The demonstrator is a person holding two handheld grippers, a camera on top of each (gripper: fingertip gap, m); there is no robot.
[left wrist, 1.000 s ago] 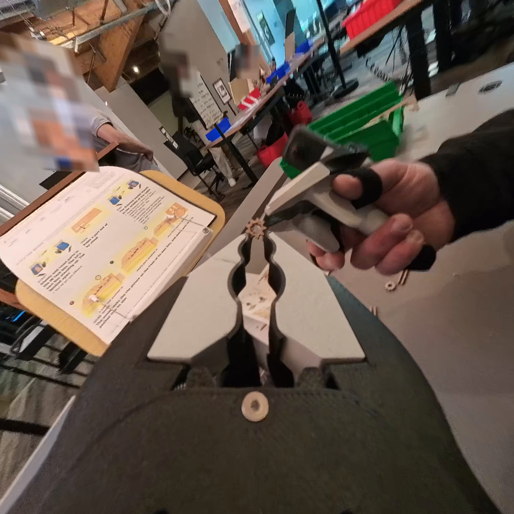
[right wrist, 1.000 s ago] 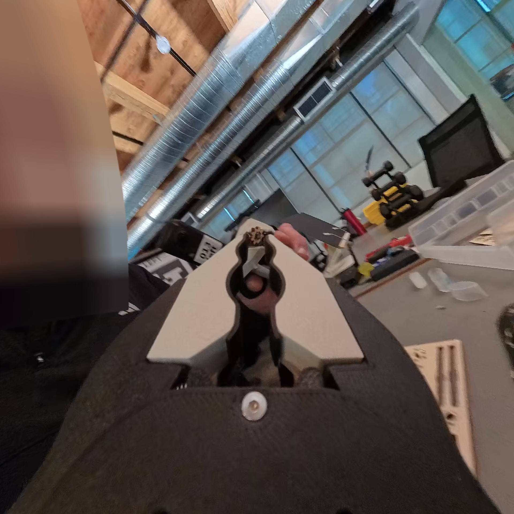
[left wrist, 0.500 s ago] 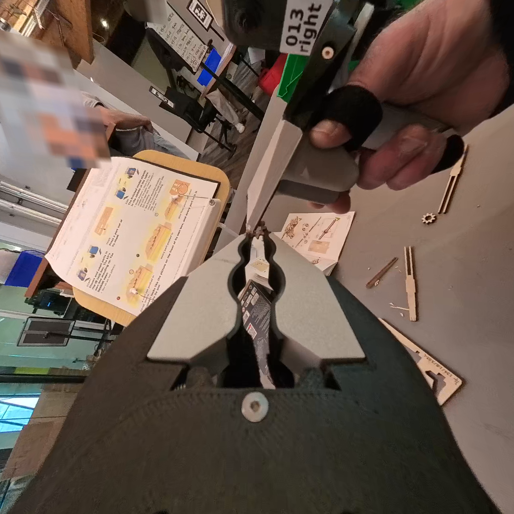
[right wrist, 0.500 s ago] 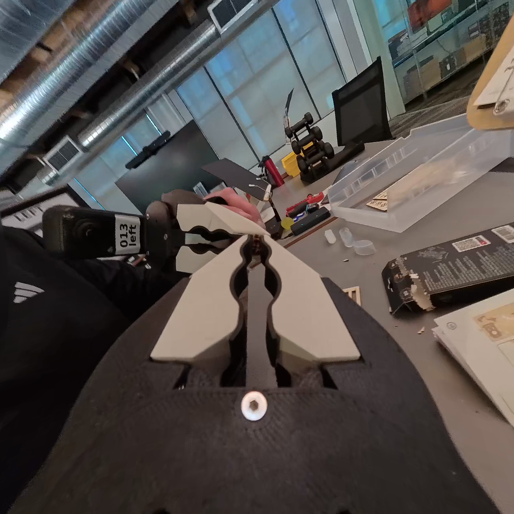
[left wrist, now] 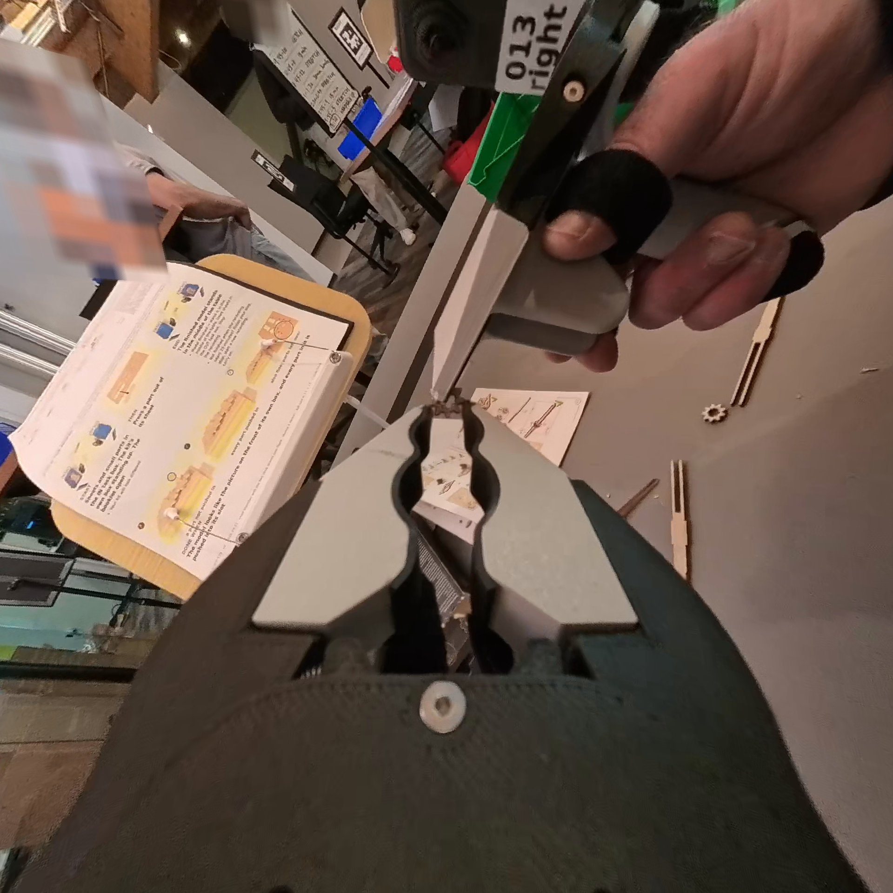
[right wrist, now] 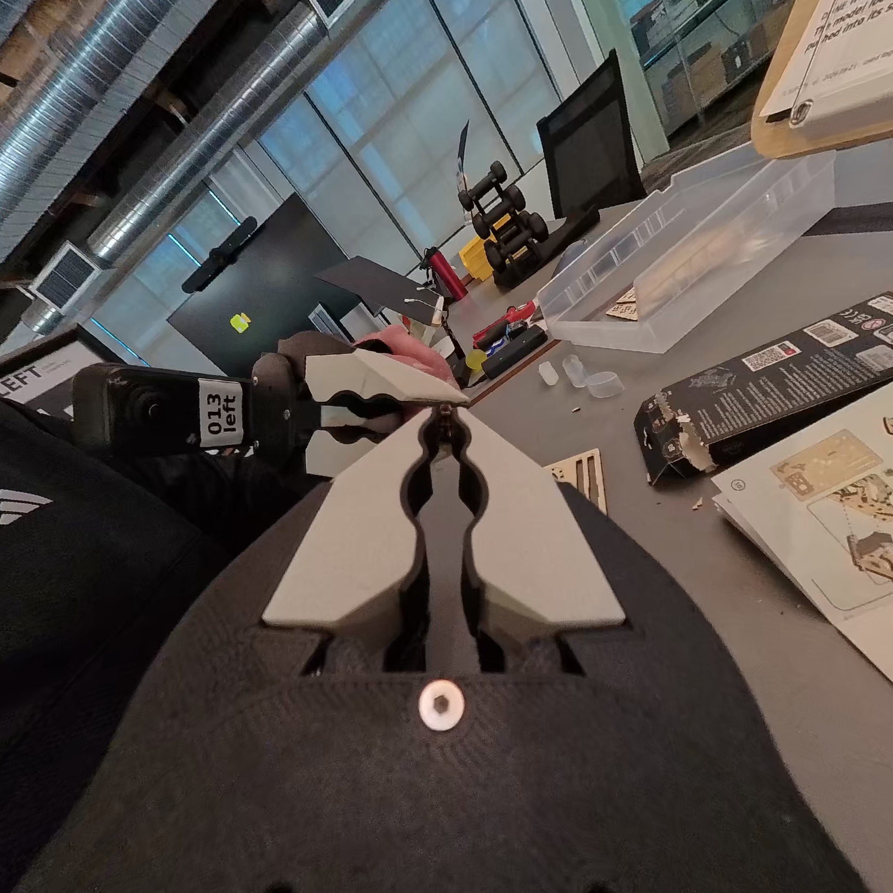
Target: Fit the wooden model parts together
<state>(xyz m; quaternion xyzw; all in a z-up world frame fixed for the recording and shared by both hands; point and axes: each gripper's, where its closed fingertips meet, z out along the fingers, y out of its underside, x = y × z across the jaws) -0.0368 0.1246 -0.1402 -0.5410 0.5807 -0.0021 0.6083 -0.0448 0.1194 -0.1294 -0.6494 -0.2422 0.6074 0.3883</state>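
My left gripper (left wrist: 445, 410) is shut across a small dark wooden gear (left wrist: 447, 410), held above the grey table (left wrist: 773, 483). My right gripper (left wrist: 436, 392) comes down from the upper right, and its tip touches that gear. In the right wrist view my right gripper (right wrist: 444, 414) is nearly closed on a thin wooden piece (right wrist: 444, 419). I cannot tell if it is the same gear. The left gripper (right wrist: 461, 400) meets it tip to tip from the left. A second gear (left wrist: 714, 413) lies loose on the table.
Forked wooden sticks (left wrist: 679, 517) and a dark stick (left wrist: 638, 497) lie on the table. A folded leaflet (left wrist: 531, 425) and a clipboard with an instruction sheet (left wrist: 193, 410) are nearby. A torn black box (right wrist: 773, 386), clear tray (right wrist: 700, 270), booklet (right wrist: 821, 522) and wooden sheet (right wrist: 584, 473) lie right.
Both grippers have tilted from pointing up at the room to pointing down over the table. Their tips have stayed together on the small gear. The right gripper now stands steeper and closer.
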